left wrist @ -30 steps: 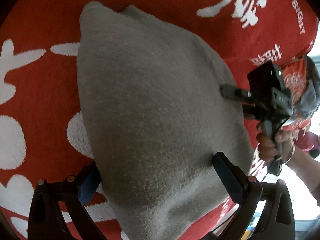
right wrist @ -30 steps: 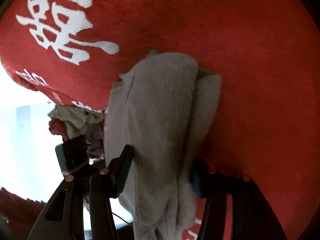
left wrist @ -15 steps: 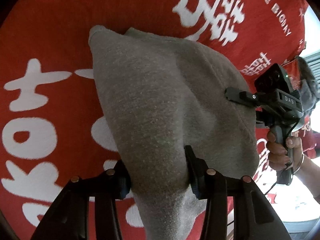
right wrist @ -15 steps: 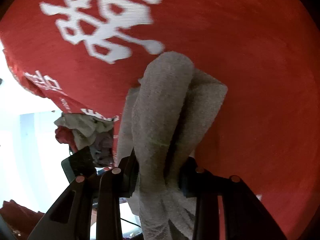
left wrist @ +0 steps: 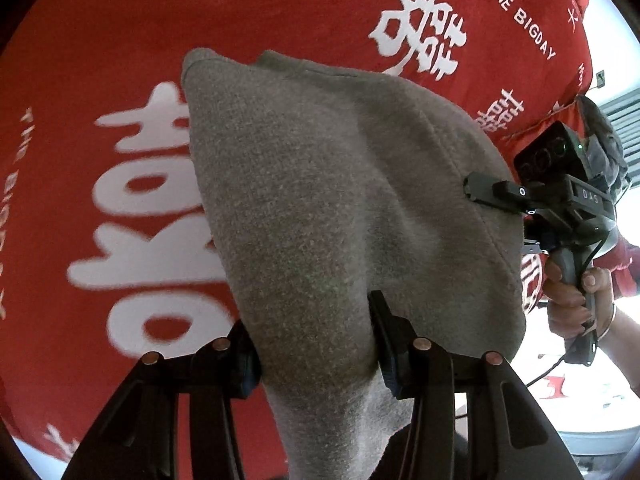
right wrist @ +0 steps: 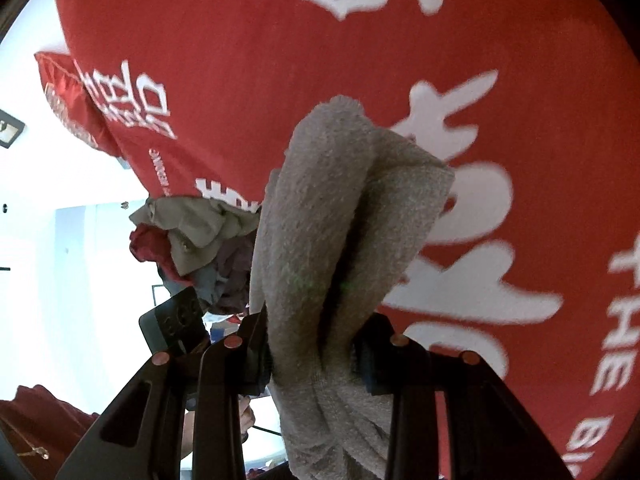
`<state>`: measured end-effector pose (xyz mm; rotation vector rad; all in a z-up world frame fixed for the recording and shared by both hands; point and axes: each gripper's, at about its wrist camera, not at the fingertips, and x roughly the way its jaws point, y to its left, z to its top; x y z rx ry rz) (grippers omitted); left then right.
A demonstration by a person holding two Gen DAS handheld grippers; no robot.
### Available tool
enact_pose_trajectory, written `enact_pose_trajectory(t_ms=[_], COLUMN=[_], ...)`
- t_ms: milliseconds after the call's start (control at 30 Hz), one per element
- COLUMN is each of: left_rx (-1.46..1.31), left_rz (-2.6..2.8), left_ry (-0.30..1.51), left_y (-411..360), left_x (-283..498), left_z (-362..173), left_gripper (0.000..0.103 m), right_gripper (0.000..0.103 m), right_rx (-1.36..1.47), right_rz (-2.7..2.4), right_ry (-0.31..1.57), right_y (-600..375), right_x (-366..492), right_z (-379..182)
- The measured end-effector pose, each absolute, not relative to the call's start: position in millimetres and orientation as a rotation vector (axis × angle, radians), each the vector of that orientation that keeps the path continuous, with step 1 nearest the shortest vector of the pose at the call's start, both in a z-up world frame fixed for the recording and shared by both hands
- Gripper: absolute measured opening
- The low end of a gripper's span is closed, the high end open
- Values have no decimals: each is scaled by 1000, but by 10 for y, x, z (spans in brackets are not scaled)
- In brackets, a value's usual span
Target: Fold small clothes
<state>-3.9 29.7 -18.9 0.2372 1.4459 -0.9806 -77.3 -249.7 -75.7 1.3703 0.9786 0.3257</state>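
A small grey knit garment (left wrist: 328, 208) hangs lifted above the red blanket (left wrist: 100, 40). My left gripper (left wrist: 316, 344) is shut on its near edge. The garment bunches between the fingers. In the left wrist view the right gripper (left wrist: 476, 190) holds the garment's right edge. In the right wrist view my right gripper (right wrist: 312, 340) is shut on a folded, bunched part of the same grey garment (right wrist: 344, 216). The garment's far end droops toward the blanket (right wrist: 480, 40).
The red blanket with white characters covers the work surface. A pile of loose clothes (right wrist: 196, 248) lies at the blanket's edge, also visible in the left wrist view (left wrist: 604, 148). The other hand's gripper body (right wrist: 172, 320) shows low left. White floor lies beyond.
Both grippers have closed on the grey garment and raised it off the blanket. The garment has bunched narrower between the fingers, and the blanket looks farther away.
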Motion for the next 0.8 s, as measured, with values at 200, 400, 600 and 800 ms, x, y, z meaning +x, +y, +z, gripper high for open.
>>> enact_pose_trajectory(t_ms=[200,400,600,800], left_rx=[310,277,357,377], left_rz=[-911,-819,-744,-691], left_ry=[1426,1453,1405,1329], left_y=[568,751,818,873], left_x=[-127,-50,-50,-55], left_z=[-451,-838,-670,-380], left_gripper=[48,63,77,103], right_gripper=[36,40,57,57], right_rx=[1387,1271,1139,1163], right_rz=[303,188,18,63], right_ry=[1012,1154,1218,1185], right_y=[-2057,-1906,-2061,-1878], right_x=[-801,-704,-908,-1345], right_z=[-1000,-1374,-1194,-807])
